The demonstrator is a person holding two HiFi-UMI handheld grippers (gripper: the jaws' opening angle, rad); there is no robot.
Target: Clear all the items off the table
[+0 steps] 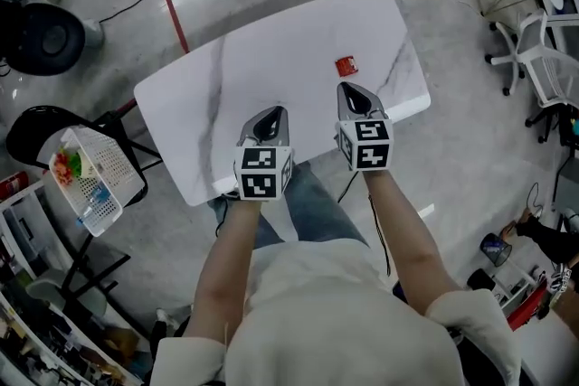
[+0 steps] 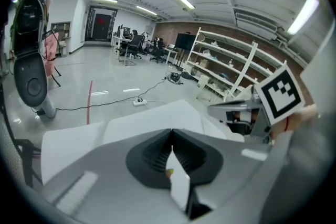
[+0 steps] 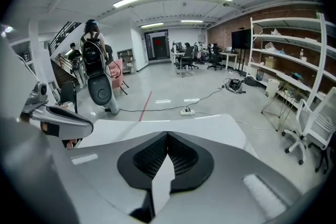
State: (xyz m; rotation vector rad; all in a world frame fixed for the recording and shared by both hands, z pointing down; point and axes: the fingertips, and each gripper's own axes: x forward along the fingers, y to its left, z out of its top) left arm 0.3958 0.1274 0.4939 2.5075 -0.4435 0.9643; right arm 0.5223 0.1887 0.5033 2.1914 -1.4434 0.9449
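Red item [image 1: 346, 66] lies just beyond the closed right hand-held gripper [image 1: 348, 89]; left hand-held gripper [image 1: 275, 113] also closed.

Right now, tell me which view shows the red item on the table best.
The head view: the red item lies in plain sight on the white table, ahead of the right gripper. Neither gripper view shows it clearly.

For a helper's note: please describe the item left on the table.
Find the white marble table. Near its right side, just beyond the right gripper, lies a small red item. It is the only coloured thing on the white top.
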